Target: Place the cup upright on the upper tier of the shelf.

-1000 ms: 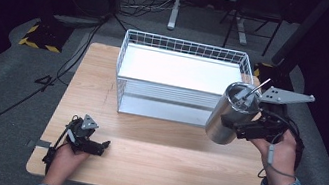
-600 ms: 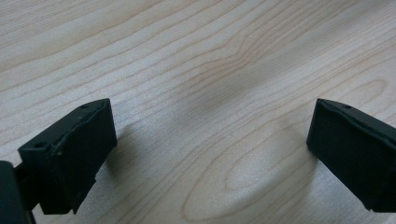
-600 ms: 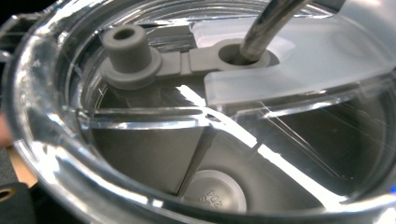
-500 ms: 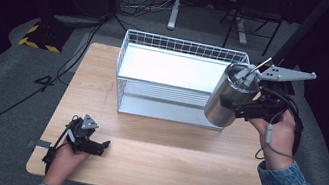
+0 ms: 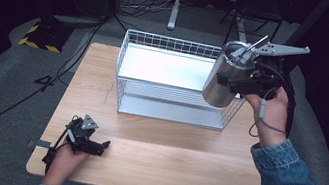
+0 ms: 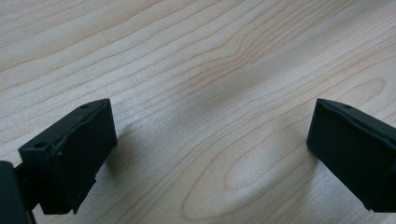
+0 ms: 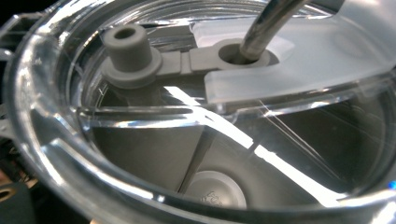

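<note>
Left tongs rest low on the near desk, jaws spread wide over bare wood, unmoved since a second ago. Farther off, the right tongs grip a steel tumbler with a clear lid and metal straw. Over the last second it has risen and travelled from beside the wire basket to above its right rim, tilted. That suggests it is bound for the basket.

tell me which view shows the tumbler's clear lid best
The right gripper view: the clear lid sits close up, with its grey plug and metal straw. The high view shows the tumbler small.
</note>
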`<act>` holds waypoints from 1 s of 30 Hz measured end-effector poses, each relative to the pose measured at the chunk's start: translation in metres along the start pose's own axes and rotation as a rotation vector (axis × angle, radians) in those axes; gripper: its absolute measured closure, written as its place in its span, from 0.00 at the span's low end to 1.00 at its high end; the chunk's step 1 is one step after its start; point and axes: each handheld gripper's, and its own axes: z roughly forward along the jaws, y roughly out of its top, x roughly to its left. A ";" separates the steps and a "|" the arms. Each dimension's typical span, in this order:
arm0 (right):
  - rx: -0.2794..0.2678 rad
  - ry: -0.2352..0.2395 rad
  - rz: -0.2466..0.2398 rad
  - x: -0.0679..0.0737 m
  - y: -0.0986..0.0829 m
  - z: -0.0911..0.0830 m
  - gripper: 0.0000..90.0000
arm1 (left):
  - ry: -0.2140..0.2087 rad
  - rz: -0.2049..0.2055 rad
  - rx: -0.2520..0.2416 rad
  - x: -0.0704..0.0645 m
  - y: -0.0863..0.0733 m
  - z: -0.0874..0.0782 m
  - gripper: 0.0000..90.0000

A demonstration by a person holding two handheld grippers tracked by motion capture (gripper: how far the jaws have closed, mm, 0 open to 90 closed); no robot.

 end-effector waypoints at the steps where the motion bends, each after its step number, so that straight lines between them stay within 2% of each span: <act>1: -0.002 -0.005 0.002 -0.001 0.003 0.002 0.04 | 0.000 0.000 -0.001 0.000 0.000 0.000 0.02; 7: -0.013 -0.024 0.021 -0.010 0.016 0.013 0.04 | 0.000 0.003 -0.001 0.000 0.000 0.000 0.02; 13: 0.007 -0.064 0.027 -0.016 0.027 0.028 0.04 | 0.001 0.004 0.000 0.001 0.000 0.000 0.02; 23: 0.016 -0.104 0.061 -0.028 0.036 0.055 0.04 | -0.002 -0.002 -0.002 0.000 0.001 0.001 0.02; 30: 0.019 -0.107 0.063 -0.033 0.039 0.073 0.04 | -0.004 0.002 -0.003 0.001 0.001 0.001 0.02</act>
